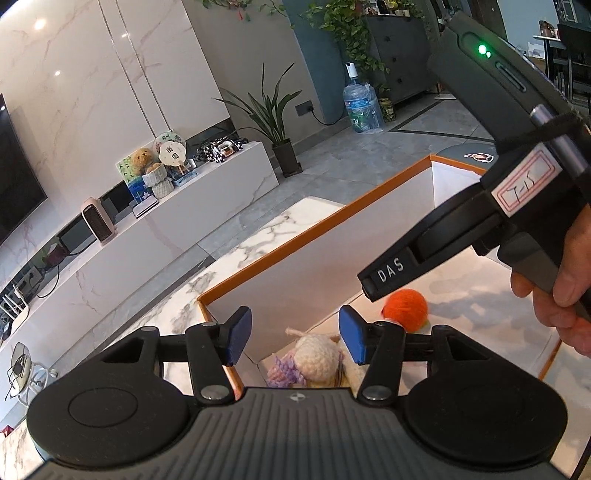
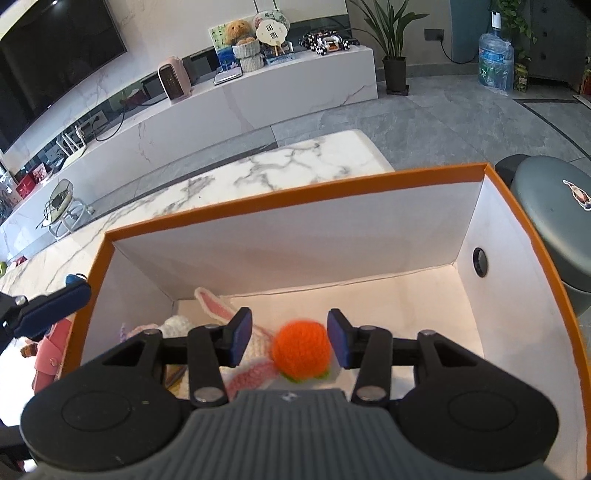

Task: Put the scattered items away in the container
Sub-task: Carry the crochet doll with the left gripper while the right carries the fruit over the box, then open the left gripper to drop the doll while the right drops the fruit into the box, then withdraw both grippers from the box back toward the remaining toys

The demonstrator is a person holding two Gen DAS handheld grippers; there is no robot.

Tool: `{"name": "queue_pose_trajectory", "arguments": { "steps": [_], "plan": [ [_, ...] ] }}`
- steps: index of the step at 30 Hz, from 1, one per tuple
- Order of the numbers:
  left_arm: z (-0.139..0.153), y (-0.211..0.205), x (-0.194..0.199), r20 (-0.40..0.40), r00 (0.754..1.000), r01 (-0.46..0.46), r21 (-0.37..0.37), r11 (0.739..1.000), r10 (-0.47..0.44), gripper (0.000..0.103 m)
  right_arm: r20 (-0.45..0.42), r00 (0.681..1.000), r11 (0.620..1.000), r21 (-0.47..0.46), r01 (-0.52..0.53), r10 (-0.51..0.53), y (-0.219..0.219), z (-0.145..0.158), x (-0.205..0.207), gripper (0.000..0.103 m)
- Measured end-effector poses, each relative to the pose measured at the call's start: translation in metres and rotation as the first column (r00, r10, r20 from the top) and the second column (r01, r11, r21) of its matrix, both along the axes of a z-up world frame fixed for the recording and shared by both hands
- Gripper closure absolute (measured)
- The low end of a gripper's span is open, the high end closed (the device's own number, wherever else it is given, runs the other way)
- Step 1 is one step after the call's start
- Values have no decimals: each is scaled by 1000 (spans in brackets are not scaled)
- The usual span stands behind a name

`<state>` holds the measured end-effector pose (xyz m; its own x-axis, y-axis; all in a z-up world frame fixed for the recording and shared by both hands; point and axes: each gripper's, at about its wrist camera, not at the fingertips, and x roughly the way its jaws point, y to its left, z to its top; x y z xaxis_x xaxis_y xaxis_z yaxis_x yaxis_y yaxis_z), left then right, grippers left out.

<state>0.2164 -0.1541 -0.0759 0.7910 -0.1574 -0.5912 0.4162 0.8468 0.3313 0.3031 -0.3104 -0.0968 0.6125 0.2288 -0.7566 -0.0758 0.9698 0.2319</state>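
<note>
Right wrist view: right gripper (image 2: 290, 341) stands partly open over the orange-rimmed box (image 2: 295, 192), the crocheted orange ball (image 2: 300, 347) apparently loose between its pads. Left gripper (image 1: 291, 338), lower centre of its own view, gapes empty above the crocheted toys (image 1: 314, 360) in the box, likely just dropped.

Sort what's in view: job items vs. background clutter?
Job:
- box, orange rim, white inside
- orange ball, between the open right gripper pads, looks loose
- crochet toys in the box, under the open left gripper
- pink item outside the box on the table

Background:
- TV
- teddy bear
- heater
- plant
- water jug
</note>
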Motion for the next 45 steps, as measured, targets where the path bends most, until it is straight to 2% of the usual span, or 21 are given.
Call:
{"name": "queue_pose_trajectory", "arguments": {
  "steps": [5,9,28,38,45],
  "plan": [
    [9,5,-9,-2,1000,-14,-23,1000,14,41,32,999,1000,-2,-7,7,7,12,-10,52],
    [18,11,-17,-14,1000,-27,-40,999,26,41,49,999,1000,-7,-5,6,11,23,-24,42],
    [65,54,-79,-40,997,-72,-133,989,67,41,113,994,999,-35,-4,8,39,74,-125,38],
    [80,80,-115,-13,997,-71,-172,982,70,41,190,982,999,-52,8,2,62,99,-183,38],
    [83,110,-138,11,994,-105,-201,974,110,41,244,970,1000,-19,12,-7,79,106,-219,38]
  ]
}}
